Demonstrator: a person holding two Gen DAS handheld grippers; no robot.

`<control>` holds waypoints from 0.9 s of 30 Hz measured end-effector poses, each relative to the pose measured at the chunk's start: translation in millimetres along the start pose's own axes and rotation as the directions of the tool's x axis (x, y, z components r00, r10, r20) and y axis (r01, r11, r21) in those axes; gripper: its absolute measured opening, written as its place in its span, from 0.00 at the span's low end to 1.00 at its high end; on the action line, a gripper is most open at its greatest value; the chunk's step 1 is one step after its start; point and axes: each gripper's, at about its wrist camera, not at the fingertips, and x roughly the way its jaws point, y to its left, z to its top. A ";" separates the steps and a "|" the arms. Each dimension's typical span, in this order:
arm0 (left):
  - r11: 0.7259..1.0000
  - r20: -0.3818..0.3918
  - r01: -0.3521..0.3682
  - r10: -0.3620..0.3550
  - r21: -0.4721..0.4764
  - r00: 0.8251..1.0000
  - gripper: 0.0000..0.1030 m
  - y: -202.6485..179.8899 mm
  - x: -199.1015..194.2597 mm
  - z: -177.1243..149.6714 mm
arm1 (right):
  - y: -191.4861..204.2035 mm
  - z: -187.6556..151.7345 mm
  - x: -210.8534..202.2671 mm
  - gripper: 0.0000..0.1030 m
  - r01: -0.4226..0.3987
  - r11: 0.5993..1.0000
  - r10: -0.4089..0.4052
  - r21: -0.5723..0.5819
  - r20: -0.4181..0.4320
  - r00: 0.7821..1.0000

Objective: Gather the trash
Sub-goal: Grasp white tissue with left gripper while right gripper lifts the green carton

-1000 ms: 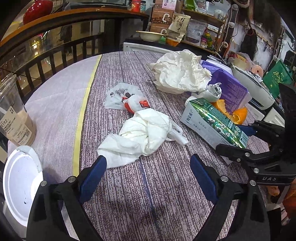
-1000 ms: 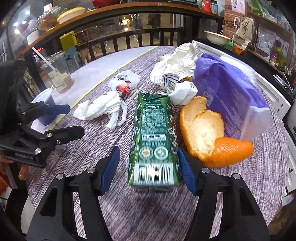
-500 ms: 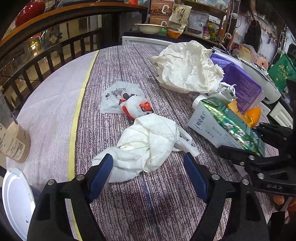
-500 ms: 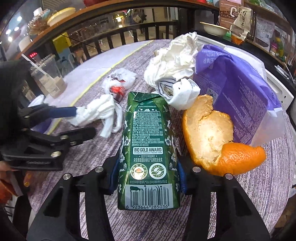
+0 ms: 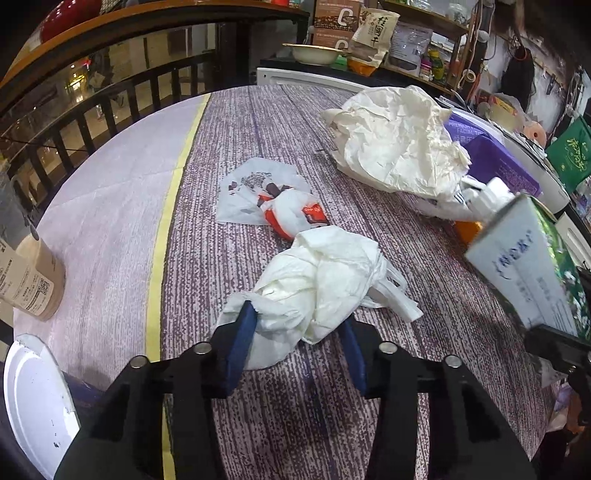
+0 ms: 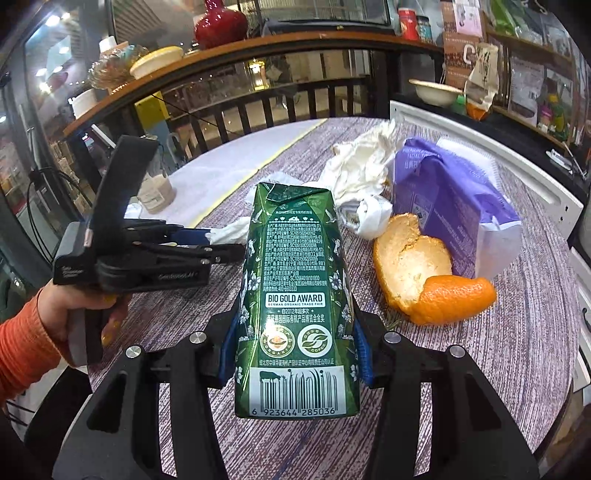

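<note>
My left gripper (image 5: pixel 295 339) is shut on a crumpled white plastic bag (image 5: pixel 317 280) that lies on the purple table (image 5: pixel 258 122). My right gripper (image 6: pixel 295 350) is shut on a green milk carton (image 6: pixel 295 288) and holds it lifted and tilted above the table; the carton also shows in the left wrist view (image 5: pixel 528 262). Other trash on the table: a red-and-white wrapper (image 5: pixel 288 210), a big crumpled paper (image 5: pixel 395 140), an orange peel (image 6: pixel 424 273) and a small white bag (image 6: pixel 369 214).
A purple tissue pack (image 6: pixel 454 199) stands beside the peel. A drink cup (image 5: pixel 26 273) and a white lid (image 5: pixel 33 402) are at the left table edge. A railing (image 5: pixel 110 96) and cluttered shelves (image 5: pixel 406 33) lie behind the table.
My left gripper moved forward and closed on the white bag. My right gripper closed on the green carton and raised it off the table.
</note>
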 end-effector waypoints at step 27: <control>0.991 0.201 0.130 -0.121 -0.029 0.972 0.15 -60.5 -57.2 -13.4 | -26.1 -45.1 -54.4 0.48 0.062 0.997 -0.069 0.049 0.148 0.987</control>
